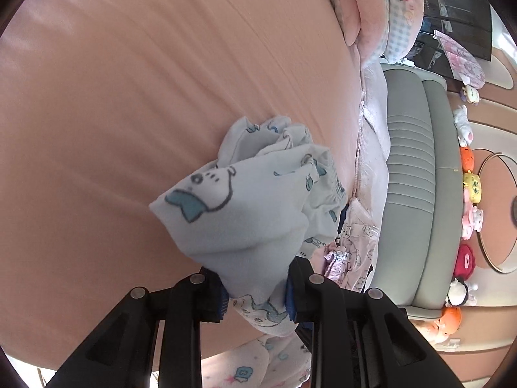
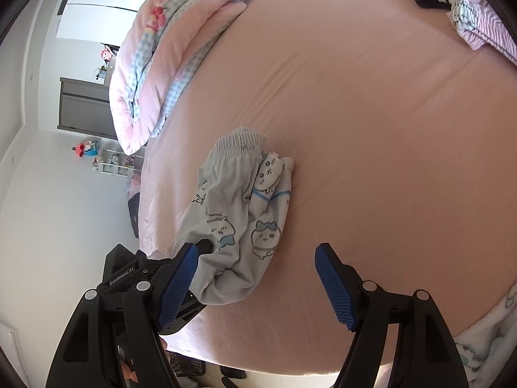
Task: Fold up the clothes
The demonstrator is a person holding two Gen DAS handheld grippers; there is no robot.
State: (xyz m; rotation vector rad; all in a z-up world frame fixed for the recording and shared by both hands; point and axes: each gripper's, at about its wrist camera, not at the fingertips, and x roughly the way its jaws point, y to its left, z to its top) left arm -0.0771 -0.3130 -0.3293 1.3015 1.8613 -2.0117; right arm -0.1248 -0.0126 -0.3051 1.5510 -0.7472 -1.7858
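**Left wrist: shorts pinched, right claw wide and empty**

Left wrist view: I see the shorts [image 1: 245,200], pale with blue cartoon animal prints, bunched into a crumpled wad on the pink sheet [image 1: 145,97]. The left gripper [image 1: 257,297] has its jaws closed in on a fold at the near end of the wad; cloth fills the gap between the blue pads, and a bit of printed fabric hangs below them. The far end of the wad rests on the sheet.

Right wrist view: same shorts [image 2: 240,220], gathered elastic waistband at the far end, lying near the left edge of the bed. The left gripper [image 2: 202,247] comes in from the lower left and its tip sits against the near part of the cloth. The right gripper [image 2: 255,278] is spread wide with nothing between its fingers; its left pad is just beside the shorts, its right pad [image 2: 334,286] is well clear, over bare sheet [image 2: 387,161].

Outward: a folded quilt [image 2: 161,64] lies along the far left of the bed. More clothes [image 2: 465,16] are heaped at the far right corner. In the left view, a grey padded headboard [image 1: 410,161] with plush toys [image 1: 465,194] lined behind it.
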